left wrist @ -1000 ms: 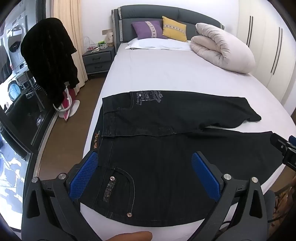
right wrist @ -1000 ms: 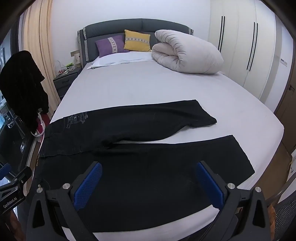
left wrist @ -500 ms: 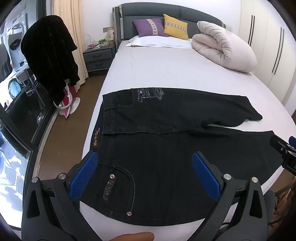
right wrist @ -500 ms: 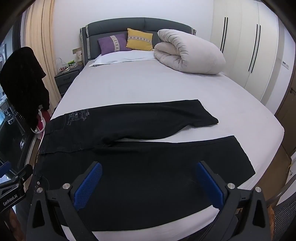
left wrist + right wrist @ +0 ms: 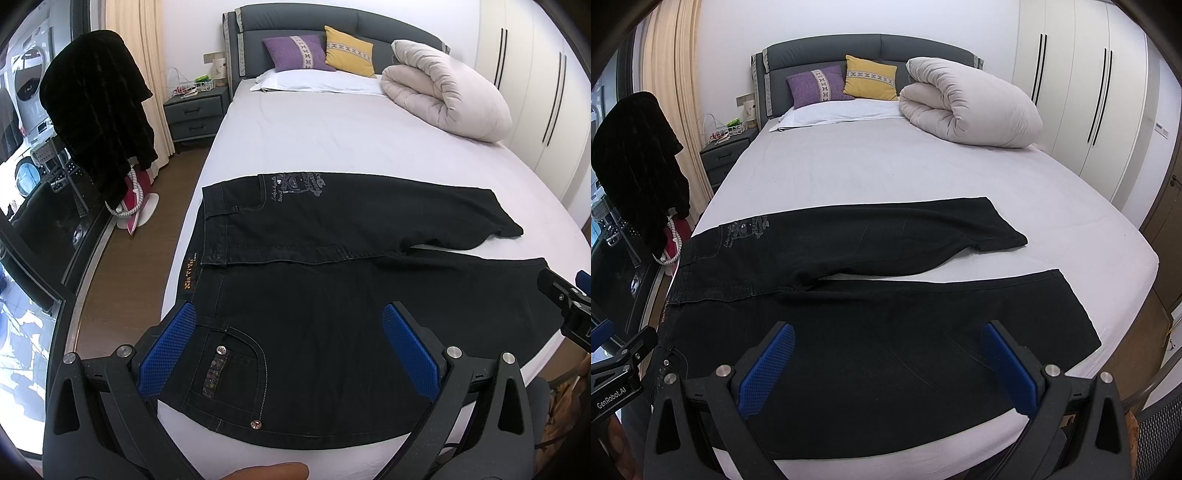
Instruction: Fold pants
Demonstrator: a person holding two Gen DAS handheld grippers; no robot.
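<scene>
Black jeans (image 5: 332, 295) lie spread flat across the foot of the bed (image 5: 332, 140), waistband toward 9 o'clock in my left wrist view and both legs running out toward 3 o'clock. The far leg (image 5: 886, 232) angles slightly away from the near leg (image 5: 923, 325), leaving a thin wedge of sheet between them past the crotch. A grey embroidered patch (image 5: 299, 186) shows on the far hip, an orange-lettered label (image 5: 189, 272) sits at the waistband, and a riveted pocket (image 5: 229, 365) lies at 6 o'clock in my left view.

My left gripper (image 5: 291, 350) hovers above the hip end of the jeans, jaws spread wide, blue pads (image 5: 166, 350) holding nothing. My right gripper (image 5: 884, 369) hangs over the near leg, jaws equally wide and empty. Each gripper's body shows at the edge of the other's view. A fingertip (image 5: 269, 470) peeks in at 6 o'clock of my left view.

Farther up the bed, a rolled cream duvet (image 5: 971, 107) rests at 1 o'clock, beside a yellow pillow (image 5: 870, 77) and a purple pillow (image 5: 816, 86) against the grey headboard (image 5: 868, 48). A nightstand (image 5: 194, 112) stands at 11 o'clock, a dark garment (image 5: 96, 110) hangs at 9 o'clock, and white wardrobe doors (image 5: 1082, 92) fill 2 o'clock.
</scene>
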